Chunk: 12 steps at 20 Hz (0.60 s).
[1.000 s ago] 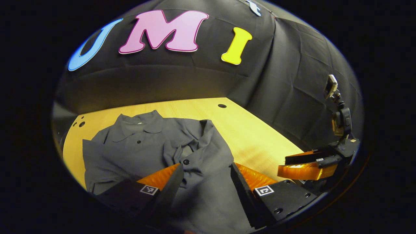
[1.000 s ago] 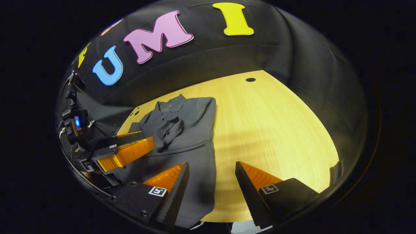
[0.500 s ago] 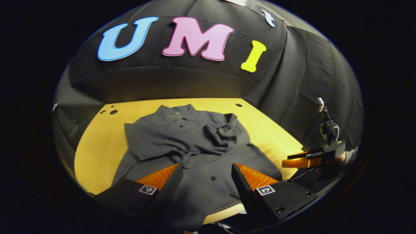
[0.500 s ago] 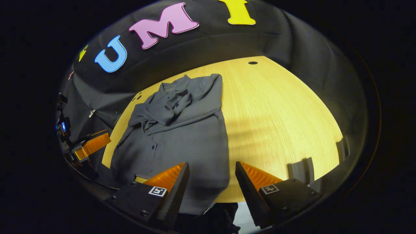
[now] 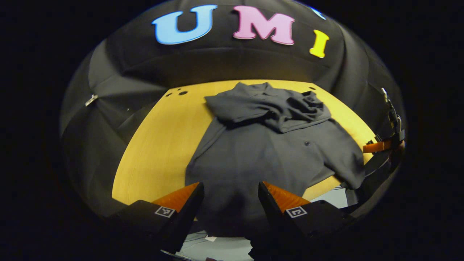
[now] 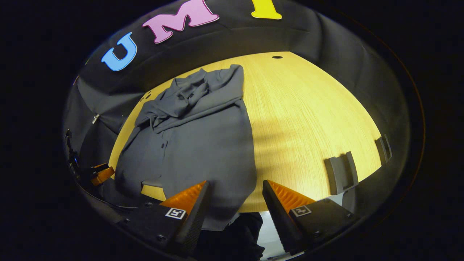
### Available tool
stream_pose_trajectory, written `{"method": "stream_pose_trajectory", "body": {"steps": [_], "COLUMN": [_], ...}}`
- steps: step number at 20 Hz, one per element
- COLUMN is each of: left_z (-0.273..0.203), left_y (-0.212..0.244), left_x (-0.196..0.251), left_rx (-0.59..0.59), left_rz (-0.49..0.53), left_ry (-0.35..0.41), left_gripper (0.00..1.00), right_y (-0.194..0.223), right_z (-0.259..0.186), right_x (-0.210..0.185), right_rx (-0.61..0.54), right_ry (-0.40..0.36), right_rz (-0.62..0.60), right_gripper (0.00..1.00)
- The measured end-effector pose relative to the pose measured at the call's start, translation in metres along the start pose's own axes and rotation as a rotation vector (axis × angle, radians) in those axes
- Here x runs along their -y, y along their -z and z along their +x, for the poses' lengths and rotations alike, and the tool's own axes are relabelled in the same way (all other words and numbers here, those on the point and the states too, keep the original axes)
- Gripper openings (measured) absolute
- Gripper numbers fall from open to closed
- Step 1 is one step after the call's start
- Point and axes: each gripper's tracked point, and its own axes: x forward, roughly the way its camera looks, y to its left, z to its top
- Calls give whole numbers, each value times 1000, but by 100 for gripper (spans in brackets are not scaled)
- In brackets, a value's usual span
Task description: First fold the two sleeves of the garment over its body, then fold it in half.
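Note:
A dark grey button-up garment (image 5: 268, 152) lies on the wooden table (image 5: 163, 145), collar at the far side, with both sleeves (image 5: 290, 108) bunched over its chest. Its hem hangs over the near table edge. My left gripper (image 5: 230, 206) stands open above the hem with nothing between its fingers. In the right gripper view the same garment (image 6: 195, 141) lies left of centre, sleeves (image 6: 181, 101) folded on the upper body. My right gripper (image 6: 233, 208) is open over the hem's right corner, holding nothing. Each gripper appears at the edge of the other's view (image 5: 377, 146) (image 6: 101, 174).
Bare wooden table (image 6: 308, 119) spreads to the right of the garment. Dark brackets (image 6: 340, 172) sit at its near right edge. Small holes (image 5: 181, 92) mark the far corner of the table. Black cloth walls close in the booth on all sides.
Both grippers have pulled back from the sleeves toward the near table edge, staying open. The whole garment down to its hem has come into view.

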Motion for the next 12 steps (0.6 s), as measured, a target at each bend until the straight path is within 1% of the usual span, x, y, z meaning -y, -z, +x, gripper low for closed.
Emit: {"method": "stream_pose_trajectory", "body": {"steps": [3,5,6,9,12], "left_z": [12,20,23,37,40], "left_y": [28,43,44,52,50], "left_x": [-22,-25,-24,-19,-16], "left_rx": [-63,-114,-125,-173,-177], "left_rz": [-31,-55,-51,-43,-46], "left_ry": [-40,-22,-18,-15,-20], "left_gripper": [95,95,95,95,97], "right_y": [6,10,12,11,12], "right_z": [5,16,19,28,35], "right_x": [-1,-10,-12,-15,-16], "right_rx": [-10,-29,-37,-42,-62], "right_ry": [16,14,20,59,129], "right_rz": [8,-1,-11,-70,-168], "right_gripper": [90,90,89,89,89]}}
